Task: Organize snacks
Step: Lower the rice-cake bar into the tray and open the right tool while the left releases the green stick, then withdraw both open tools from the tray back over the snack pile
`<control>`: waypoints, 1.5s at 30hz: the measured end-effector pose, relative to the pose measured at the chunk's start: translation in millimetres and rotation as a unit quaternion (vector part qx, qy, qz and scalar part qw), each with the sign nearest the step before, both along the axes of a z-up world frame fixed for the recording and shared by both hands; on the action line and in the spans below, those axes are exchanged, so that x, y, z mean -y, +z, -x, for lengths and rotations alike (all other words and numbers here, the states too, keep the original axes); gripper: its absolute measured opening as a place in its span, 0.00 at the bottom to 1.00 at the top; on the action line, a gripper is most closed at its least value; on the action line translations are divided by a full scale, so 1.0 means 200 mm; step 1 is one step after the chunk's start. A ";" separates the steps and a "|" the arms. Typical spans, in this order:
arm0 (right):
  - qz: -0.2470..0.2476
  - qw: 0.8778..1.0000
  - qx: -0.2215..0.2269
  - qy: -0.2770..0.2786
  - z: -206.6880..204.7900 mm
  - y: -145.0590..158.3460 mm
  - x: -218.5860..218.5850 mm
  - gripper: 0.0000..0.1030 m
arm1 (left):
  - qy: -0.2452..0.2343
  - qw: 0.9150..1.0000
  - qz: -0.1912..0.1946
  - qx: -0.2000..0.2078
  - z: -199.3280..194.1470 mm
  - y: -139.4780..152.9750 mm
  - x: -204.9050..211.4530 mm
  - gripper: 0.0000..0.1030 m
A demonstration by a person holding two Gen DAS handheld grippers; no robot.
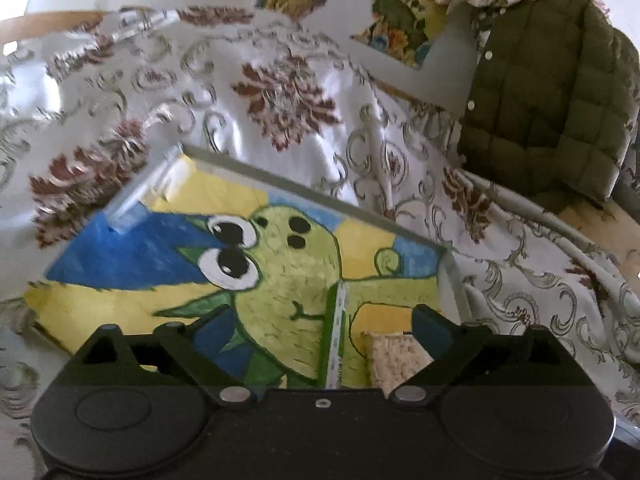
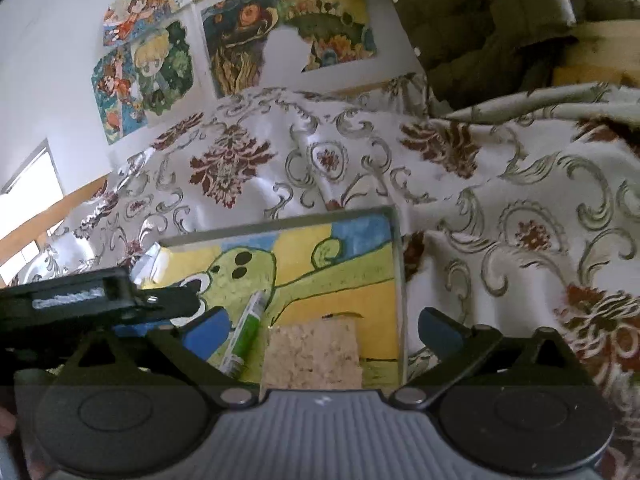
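Both hand-held grippers, left (image 1: pixel 324 332) and right (image 2: pixel 324 330), gape wide, empty, over frog-painted tray (image 2: pixel 280 224) holding green snack stick (image 2: pixel 247 330) beside rice cake (image 2: pixel 312 354).

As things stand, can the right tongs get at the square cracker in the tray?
Probably yes. The right tongs are open with the square cracker lying between them in the tray; only the green stick pack sits close beside it.
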State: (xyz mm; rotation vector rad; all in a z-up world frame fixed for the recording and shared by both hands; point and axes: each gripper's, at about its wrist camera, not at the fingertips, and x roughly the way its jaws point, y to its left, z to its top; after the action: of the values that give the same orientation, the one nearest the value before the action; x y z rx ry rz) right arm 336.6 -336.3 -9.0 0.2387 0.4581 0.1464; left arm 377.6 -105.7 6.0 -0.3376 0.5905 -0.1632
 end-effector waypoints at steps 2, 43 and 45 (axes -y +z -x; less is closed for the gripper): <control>0.006 1.000 0.005 -0.006 0.05 0.03 0.01 1.00 | 0.002 1.000 -0.004 0.010 0.06 0.04 -0.02 0.99; -0.059 0.993 -0.094 0.030 1.06 0.08 -0.09 1.00 | -0.004 0.992 -0.121 0.026 1.41 0.09 -0.35 0.99; -0.075 0.991 -0.103 0.033 1.09 0.07 -0.09 1.00 | -0.021 0.991 -0.128 0.024 1.45 0.07 -0.36 0.99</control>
State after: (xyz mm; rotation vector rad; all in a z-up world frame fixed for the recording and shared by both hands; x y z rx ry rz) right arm 118.7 -317.3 5.2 0.3881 0.6619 0.2216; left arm 86.9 -33.0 19.9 -0.0725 0.5640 -0.1330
